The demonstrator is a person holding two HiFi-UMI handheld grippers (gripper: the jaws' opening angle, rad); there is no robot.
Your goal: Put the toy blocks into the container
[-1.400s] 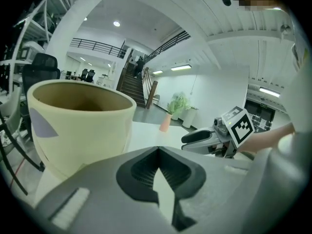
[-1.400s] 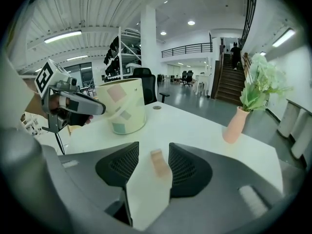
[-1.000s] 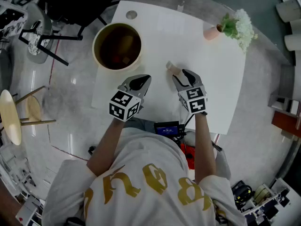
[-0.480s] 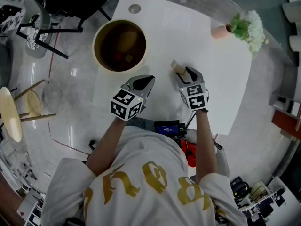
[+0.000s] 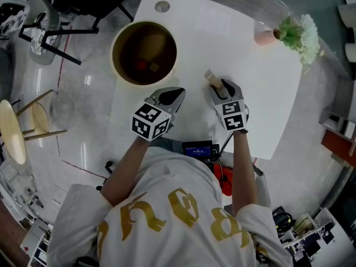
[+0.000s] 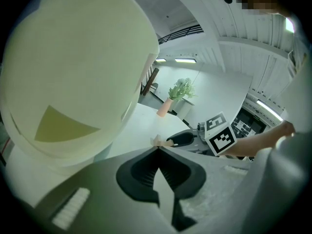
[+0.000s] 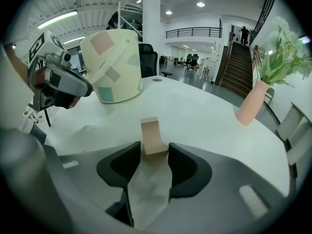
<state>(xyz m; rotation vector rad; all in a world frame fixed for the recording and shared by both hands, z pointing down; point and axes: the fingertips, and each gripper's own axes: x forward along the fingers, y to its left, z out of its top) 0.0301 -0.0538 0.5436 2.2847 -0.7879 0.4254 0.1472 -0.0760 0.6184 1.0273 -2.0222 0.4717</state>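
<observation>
Jaws tight on block (image 7: 154,133) (right gripper (image 7: 154,148))

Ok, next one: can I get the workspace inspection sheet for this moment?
surface: white table, mostly bare
job's things: cream container with blocks inside; wooden arch block standing on the table
clutter: pink vase with plant at the far corner; small round cap in the tabletop
grippers: left gripper fingers together, holding nothing, beside the container; right gripper fingers closed on the arch block
cables: nothing seen on the table
surroundings: glossy floor, wooden stool, black chair base
</observation>
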